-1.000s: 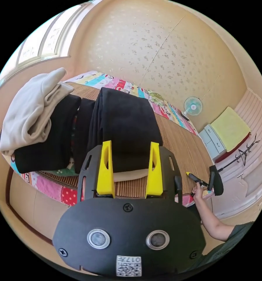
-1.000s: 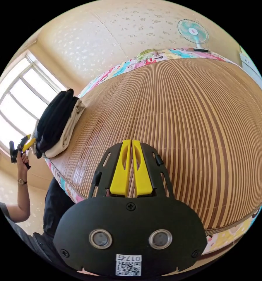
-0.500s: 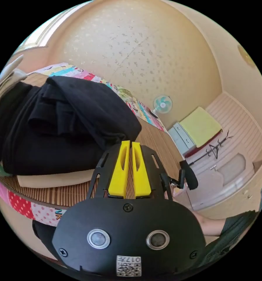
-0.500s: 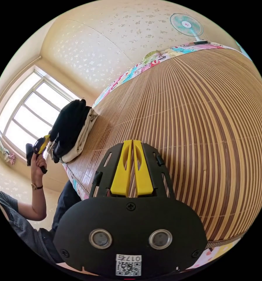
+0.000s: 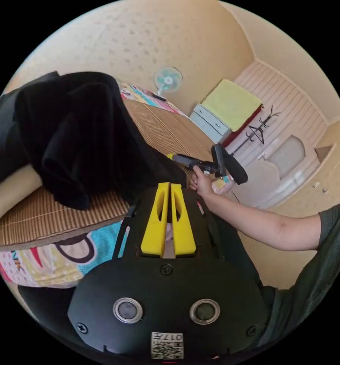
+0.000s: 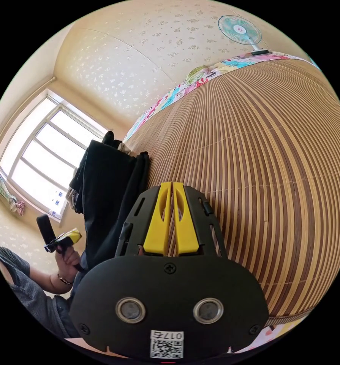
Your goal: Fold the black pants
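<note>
The black pants (image 5: pixel 82 129) lie bunched on the bamboo mat (image 5: pixel 56 216) at the bed's edge. One end of them runs down to my left gripper (image 5: pixel 169 185), whose yellow jaws are shut on the cloth. In the right gripper view the black pants (image 6: pixel 109 194) stretch from the pile by the window down over the bed's edge towards the left gripper (image 6: pixel 69 237) in a hand. My right gripper (image 6: pixel 171 184) hangs shut and empty above the bamboo mat (image 6: pixel 261 159). It also appears beyond the pants as the right gripper (image 5: pixel 175 156), held in the person's hand.
A beige folded garment (image 5: pixel 10 188) lies under the black cloth. A patterned sheet (image 5: pixel 44 258) hangs over the bed's side. A fan (image 6: pixel 240 30) stands at the bed's far end. A cabinet with a yellow cloth (image 5: pixel 230 102) and a window (image 6: pixel 44 148) line the walls.
My left gripper went from open in front of the stack to shut on the black pants. It then drew them off the stack towards the bed's edge. The right gripper stayed shut over the mat.
</note>
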Demonstrator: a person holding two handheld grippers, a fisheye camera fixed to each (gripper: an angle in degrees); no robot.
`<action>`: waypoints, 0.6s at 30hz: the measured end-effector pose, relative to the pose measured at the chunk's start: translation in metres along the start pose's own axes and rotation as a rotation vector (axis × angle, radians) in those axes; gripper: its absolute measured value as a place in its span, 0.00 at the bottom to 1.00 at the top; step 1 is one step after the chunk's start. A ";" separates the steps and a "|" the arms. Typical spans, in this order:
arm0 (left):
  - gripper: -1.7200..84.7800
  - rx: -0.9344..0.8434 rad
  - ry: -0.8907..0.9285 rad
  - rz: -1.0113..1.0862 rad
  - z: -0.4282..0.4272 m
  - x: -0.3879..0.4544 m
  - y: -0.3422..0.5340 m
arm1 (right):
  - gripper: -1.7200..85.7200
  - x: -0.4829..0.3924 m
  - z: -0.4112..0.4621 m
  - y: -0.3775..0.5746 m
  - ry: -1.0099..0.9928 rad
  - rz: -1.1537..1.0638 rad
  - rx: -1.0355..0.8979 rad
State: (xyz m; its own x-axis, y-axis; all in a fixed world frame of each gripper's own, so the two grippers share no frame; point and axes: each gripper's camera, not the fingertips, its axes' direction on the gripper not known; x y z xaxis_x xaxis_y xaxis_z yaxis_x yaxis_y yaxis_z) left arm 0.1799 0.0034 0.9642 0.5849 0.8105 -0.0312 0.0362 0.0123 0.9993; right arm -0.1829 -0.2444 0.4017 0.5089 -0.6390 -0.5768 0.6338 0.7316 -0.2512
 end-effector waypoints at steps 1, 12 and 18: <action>0.01 0.041 -0.059 -0.022 -0.012 -0.005 0.000 | 0.02 0.003 -0.001 0.000 0.001 -0.001 0.001; 0.05 -0.134 -0.488 0.126 0.110 -0.095 -0.070 | 0.03 0.032 -0.012 -0.006 -0.006 0.002 0.001; 0.04 -0.103 -0.572 0.165 0.124 -0.101 -0.062 | 0.03 0.042 -0.016 -0.009 0.005 -0.009 0.006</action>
State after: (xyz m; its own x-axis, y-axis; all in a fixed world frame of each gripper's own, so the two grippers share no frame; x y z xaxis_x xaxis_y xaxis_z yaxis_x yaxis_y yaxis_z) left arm 0.2196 -0.1520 0.9024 0.9203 0.3629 0.1461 -0.1540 -0.0072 0.9880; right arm -0.1765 -0.2746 0.3676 0.5006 -0.6443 -0.5782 0.6419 0.7244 -0.2514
